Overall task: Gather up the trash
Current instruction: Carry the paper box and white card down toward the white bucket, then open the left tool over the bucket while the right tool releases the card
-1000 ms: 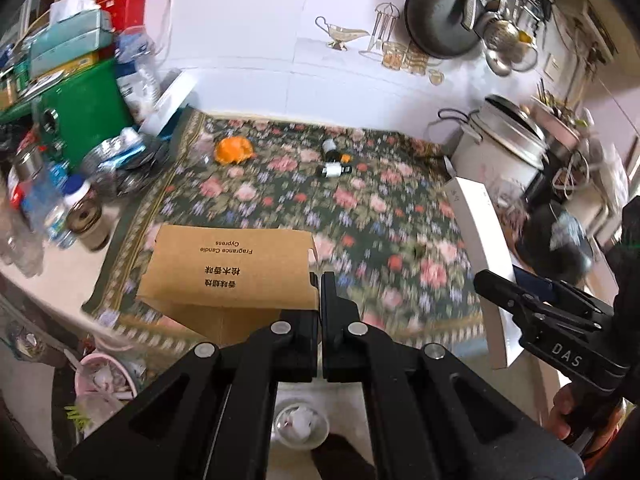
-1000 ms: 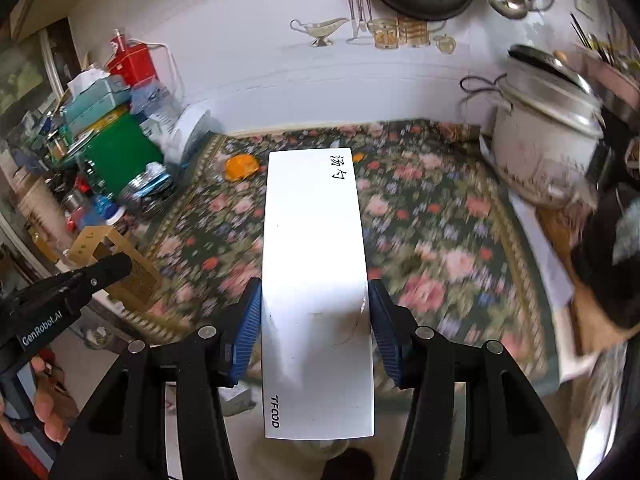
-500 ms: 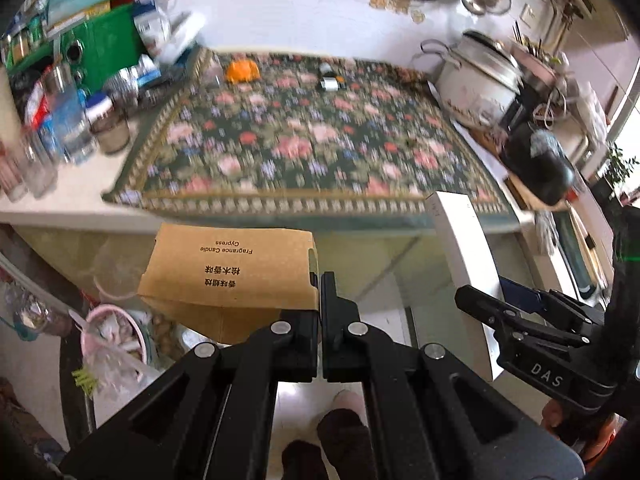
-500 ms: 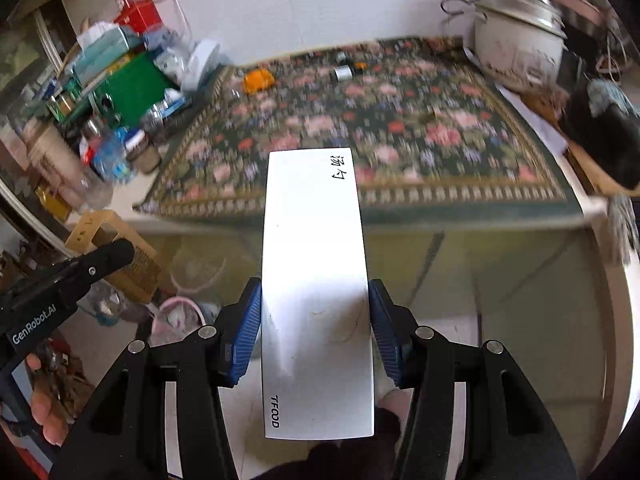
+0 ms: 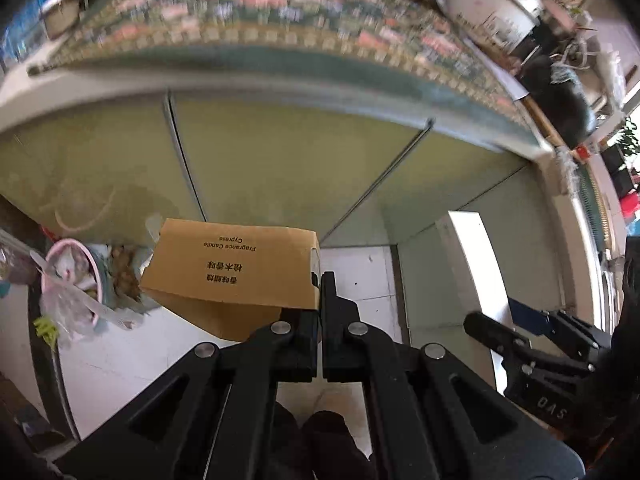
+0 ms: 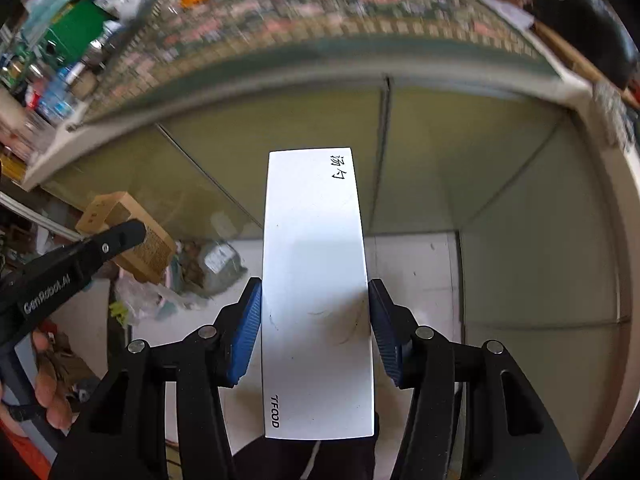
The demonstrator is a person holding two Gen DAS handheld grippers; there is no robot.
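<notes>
My left gripper (image 5: 320,280) is shut on the edge of a brown cardboard candle box (image 5: 236,264), which sticks out to the left in the left wrist view. My right gripper (image 6: 315,286) is shut on a long white box (image 6: 316,280), its blue pads pressing both long sides. Each view shows the other tool: the white box (image 5: 472,260) at the right, the brown box (image 6: 128,236) at the left. A pink trash bin (image 5: 76,280) lined with a plastic bag stands on the floor, lower left of the brown box. Both grippers point steeply down, in front of the cabinet.
The counter edge with a floral cloth (image 5: 280,40) runs above. Green cabinet doors (image 5: 280,160) stand ahead, over a white tiled floor (image 5: 360,276). A rice cooker (image 5: 488,4) sits at the right of the counter. A hand (image 6: 48,392) holds the left tool.
Both grippers have dropped from over the floral cloth to below the counter edge and tipped further down. Each still holds its box. The bin now looks nearer.
</notes>
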